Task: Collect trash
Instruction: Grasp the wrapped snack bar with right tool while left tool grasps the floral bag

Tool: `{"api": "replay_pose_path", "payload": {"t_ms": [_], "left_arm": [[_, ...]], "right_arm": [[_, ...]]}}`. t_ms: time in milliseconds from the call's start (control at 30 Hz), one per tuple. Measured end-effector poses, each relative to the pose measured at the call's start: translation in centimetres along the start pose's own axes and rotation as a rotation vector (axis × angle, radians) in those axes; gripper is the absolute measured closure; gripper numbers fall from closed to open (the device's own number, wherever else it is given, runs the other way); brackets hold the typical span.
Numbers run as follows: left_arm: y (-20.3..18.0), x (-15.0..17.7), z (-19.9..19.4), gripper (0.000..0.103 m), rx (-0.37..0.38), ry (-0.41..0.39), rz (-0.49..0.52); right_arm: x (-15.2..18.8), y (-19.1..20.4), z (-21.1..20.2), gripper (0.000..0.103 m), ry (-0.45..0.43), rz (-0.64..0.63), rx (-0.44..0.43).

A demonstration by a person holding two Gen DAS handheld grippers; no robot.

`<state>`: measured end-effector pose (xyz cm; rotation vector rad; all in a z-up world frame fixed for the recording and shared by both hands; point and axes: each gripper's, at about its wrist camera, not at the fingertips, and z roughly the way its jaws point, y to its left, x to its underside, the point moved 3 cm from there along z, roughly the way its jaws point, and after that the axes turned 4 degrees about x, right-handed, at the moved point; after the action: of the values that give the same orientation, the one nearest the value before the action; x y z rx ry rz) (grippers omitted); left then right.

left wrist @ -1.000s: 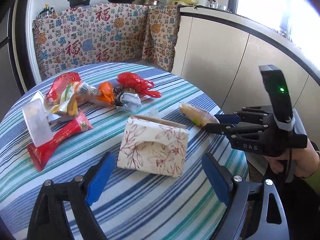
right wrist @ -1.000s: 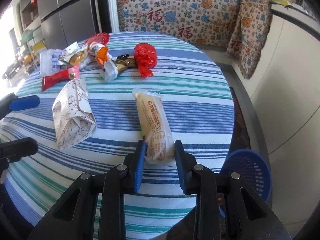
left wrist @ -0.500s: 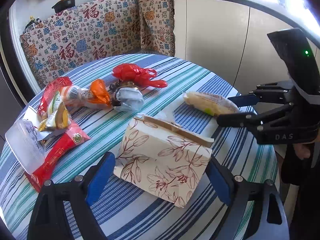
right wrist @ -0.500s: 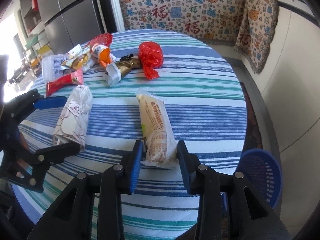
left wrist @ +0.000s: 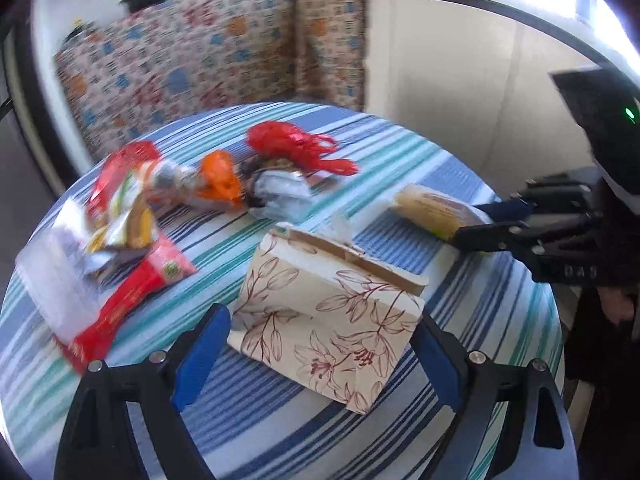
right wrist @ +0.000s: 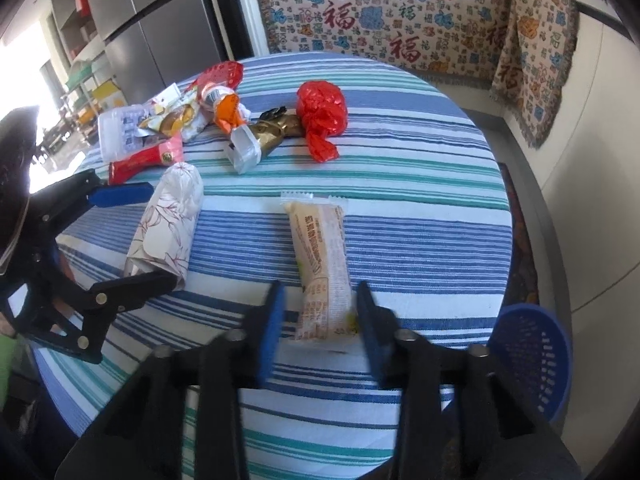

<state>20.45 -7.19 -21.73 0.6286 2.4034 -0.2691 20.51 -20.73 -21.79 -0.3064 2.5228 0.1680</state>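
Wide-spread fingers of the left gripper (left wrist: 316, 354) flank a floral-printed paper tissue pack (left wrist: 328, 320) near the striped round tabletop's (right wrist: 420, 216) left edge. Toward its near edge, the right gripper (right wrist: 318, 320), fingers parted, brackets a beige plastic snack wrapper (right wrist: 322, 268) without clamping it. A blue mesh basket (right wrist: 528, 364), partly hidden, stands below the right edge.

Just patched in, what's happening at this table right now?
A person is clearing trash off a round striped table with a gripper in each hand. The left gripper is open around the floral paper bag. The right gripper is open, straddling the near end of a beige snack wrapper; neither is lifted yet. More wrappers and a red plastic bag lie farther back. A blue basket sits beside the table.
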Motion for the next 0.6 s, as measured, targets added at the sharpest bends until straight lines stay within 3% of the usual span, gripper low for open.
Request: {"api": "replay_pose_path", "payload": {"t_ms": [67, 167, 300, 467, 600], "left_arm": [[-0.3, 0.2, -1.1, 0.012, -0.052, -0.04, -0.064], [-0.4, 0.4, -2.5, 0.012, -0.065, -0.084, -0.09], [0.9, 0.0, -3.4, 0.012, 0.042, -0.096, -0.106], [2.1, -0.3, -4.1, 0.012, 0.1, -0.108, 0.017], [2.7, -0.4, -2.9, 0.012, 0.181, -0.069, 0.104]], "right_arm": [[0.1, -0.4, -0.2, 0.077, -0.007, 0.027, 0.031], [0.1, -0.7, -0.7, 0.077, -0.017, 0.04, 0.046], [0.4, -0.5, -1.0, 0.077, -0.019, 0.036, 0.037], [0.5, -0.5, -1.3, 0.077, -0.021, 0.037, 0.036], [0.6, -0.5, -1.3, 0.077, -0.02, 0.038, 0.036]]}}
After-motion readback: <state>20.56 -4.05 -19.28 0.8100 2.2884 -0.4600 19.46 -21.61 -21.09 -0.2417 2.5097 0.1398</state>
